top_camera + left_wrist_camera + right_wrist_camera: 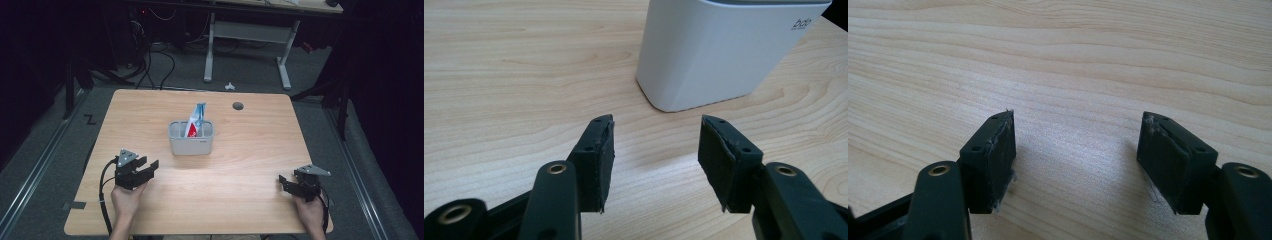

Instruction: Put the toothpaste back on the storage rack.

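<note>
Currently your left gripper (150, 167) sits jaws apart, empty; right gripper (286, 181) likewise. White holder (191, 138) with toothpaste tube (195, 121) lies at one o'clock of the left. Likely approach step; next, reach forward.

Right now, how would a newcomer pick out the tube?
Start at the wooden table. Near its middle stands a white holder. The tube leans upright inside it, red, white and blue, the one thing poking above the rim.
</note>
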The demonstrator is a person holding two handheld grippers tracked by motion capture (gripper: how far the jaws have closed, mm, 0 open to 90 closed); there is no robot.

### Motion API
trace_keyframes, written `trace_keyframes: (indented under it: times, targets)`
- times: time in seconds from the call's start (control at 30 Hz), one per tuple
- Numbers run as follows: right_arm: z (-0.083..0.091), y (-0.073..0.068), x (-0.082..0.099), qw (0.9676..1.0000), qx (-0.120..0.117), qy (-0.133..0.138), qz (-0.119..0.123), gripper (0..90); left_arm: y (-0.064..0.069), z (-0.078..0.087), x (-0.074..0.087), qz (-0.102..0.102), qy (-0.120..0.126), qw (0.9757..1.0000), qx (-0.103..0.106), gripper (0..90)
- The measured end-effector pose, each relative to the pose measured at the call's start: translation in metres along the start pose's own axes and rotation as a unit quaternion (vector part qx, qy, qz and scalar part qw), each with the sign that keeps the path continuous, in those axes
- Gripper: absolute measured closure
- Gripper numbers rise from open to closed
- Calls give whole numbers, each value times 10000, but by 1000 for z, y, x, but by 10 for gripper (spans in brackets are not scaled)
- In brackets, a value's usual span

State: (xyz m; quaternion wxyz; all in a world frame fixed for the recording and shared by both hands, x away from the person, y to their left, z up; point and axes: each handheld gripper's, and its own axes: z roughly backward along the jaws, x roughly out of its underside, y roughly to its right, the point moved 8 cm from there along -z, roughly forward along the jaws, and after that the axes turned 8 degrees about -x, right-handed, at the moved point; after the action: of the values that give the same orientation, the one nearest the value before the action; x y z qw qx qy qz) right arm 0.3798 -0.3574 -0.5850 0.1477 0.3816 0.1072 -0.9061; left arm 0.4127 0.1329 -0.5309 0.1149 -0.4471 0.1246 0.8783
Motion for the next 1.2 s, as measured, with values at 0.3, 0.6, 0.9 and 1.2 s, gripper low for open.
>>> trace_keyframes:
  times: [0.3,0.6,0.9,1.2]
  targets:
    - [0,0,0,10000,1,0,-2,318,2,-8,11,-46,-175,9998,-16,487]
    - [0,0,0,10000,-1,-1,-1,319,2,-19,20,-36,-318,9994,-98,487]
    - [0,0,0,10000,-1,-1,0,318,4,-31,30,-223,-510,9981,-250,483]
    - [0,0,0,10000,-4,-1,2,318,5,-38,34,-402,-446,9970,-482,482]
